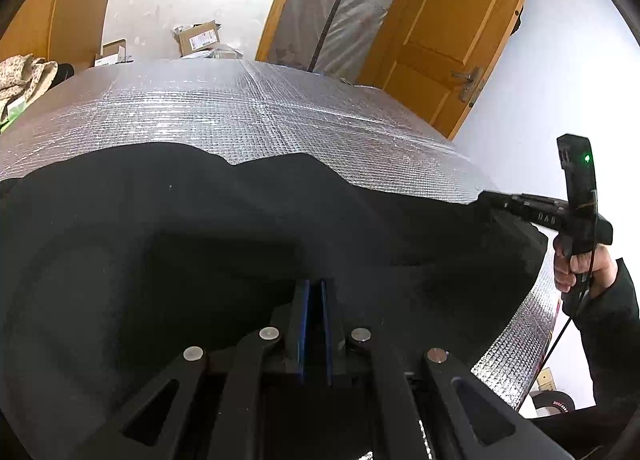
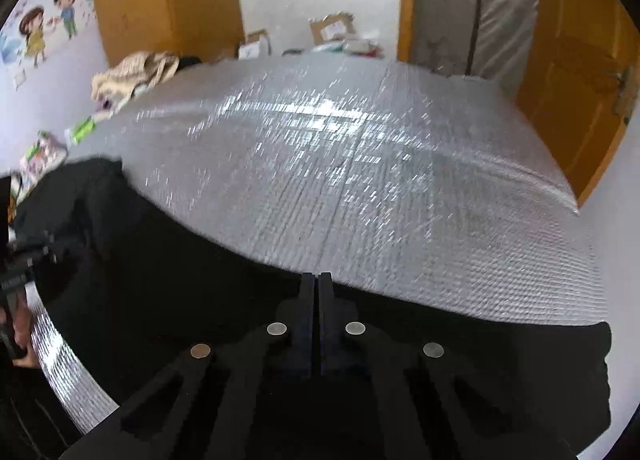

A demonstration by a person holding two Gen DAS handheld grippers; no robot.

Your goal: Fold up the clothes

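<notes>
Black garment (image 1: 200,240) lies spread on the foil-covered surface (image 1: 240,108). Left tool (image 1: 316,288) is pinched narrow on its near fold; right tool (image 2: 316,280) is closed at its far edge.

Black garment (image 1: 160,240) spread flat; edge rumpled.

The far part of the shiny silver worktop (image 2: 360,164) is bare, so a gripper could pass there. The black cloth (image 1: 200,228) covers the near part. A beige pile (image 2: 132,72) sits at the far left corner.
</notes>
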